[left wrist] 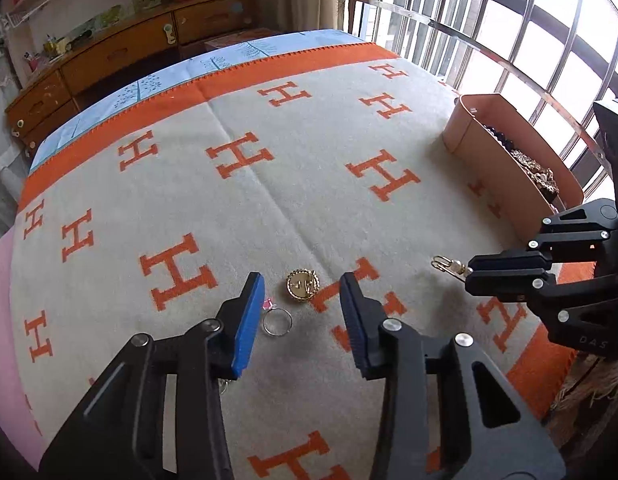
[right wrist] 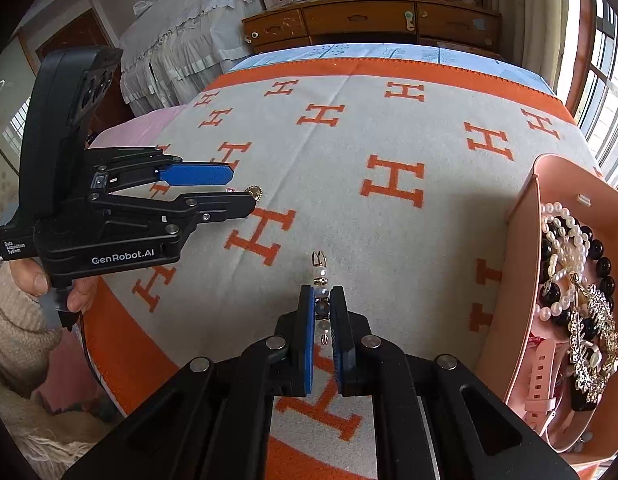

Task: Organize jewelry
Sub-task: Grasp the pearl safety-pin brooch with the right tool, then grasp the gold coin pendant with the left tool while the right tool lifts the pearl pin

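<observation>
Gold brooch (left wrist: 303, 285) and ring (left wrist: 277, 322) lie loose on the blanket (left wrist: 269, 184), awaiting sorting into the pink box (right wrist: 525, 216) of jewelry. Left gripper (left wrist: 303, 312) hovers above them, jaws parted and empty. Right gripper (right wrist: 322, 308) is clenched on a beaded earring (right wrist: 321, 276), likely bound for that box.

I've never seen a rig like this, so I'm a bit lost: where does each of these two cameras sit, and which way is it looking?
Left wrist: sits on the left gripper, looking down along its open fingers at a gold brooch and ring on the blanket.
Right wrist: sits on the right gripper, shut on a beaded earring; a hand shows.
Shared: each sees the other gripper, the blanket and the pink box.
</observation>
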Tool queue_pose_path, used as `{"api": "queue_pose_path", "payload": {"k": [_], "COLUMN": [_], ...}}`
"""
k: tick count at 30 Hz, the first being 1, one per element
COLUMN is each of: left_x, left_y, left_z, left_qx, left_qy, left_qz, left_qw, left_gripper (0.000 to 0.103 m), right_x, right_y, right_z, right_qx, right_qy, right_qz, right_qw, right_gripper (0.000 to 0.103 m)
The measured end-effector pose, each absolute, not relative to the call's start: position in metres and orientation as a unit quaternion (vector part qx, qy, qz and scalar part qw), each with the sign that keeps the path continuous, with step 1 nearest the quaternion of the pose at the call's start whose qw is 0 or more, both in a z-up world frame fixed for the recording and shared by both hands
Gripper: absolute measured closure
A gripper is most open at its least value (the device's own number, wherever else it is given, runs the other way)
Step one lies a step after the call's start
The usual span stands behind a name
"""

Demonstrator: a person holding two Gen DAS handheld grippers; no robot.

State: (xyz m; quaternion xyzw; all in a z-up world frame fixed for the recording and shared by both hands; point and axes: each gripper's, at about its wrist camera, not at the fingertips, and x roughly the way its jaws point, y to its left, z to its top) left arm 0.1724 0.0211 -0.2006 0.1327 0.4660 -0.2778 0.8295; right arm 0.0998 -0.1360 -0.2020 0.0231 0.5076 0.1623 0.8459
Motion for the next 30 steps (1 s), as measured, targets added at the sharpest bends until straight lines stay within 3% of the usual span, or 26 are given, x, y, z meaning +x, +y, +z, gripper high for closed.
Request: {"api": "queue_pose_path", "payload": {"k": [8, 16, 23, 30], "left_x": [0.175, 0.181, 0.178, 0.155], "left_y": [0.008, 0.002, 0.0, -0.019], "left_z": [-0.205, -0.211, -0.207, -0.16], "left_qx": [0.174, 0.181, 0.175, 0.175], "left_qy": [0.462, 0.485, 0.482, 0.442], "left_qz": [-0.277, -0.262, -0.247, -0.263], "left_qw": [0.824, 0.815, 0.822, 0.839], "left_gripper": [0.07, 0.086, 0.086, 0.086], "right_x": [0.103, 0.103, 0.097, 0.078], "right_y": [-0.138, -0.14, -0.142, -0.153], "right_z": [-0.207, -0.208, -0.199, -0.163], "right_qx": [0.033, 0.037, 0.04, 0.042], "right_qy": [0.513, 0.514, 0.499, 0.442], "right_qz": [0.161, 0.158, 0.158, 0.149], "right_qw": [0.843, 0.842, 0.851, 0.883], "right_gripper": [0.096, 0.096, 0.096, 0.096]}}
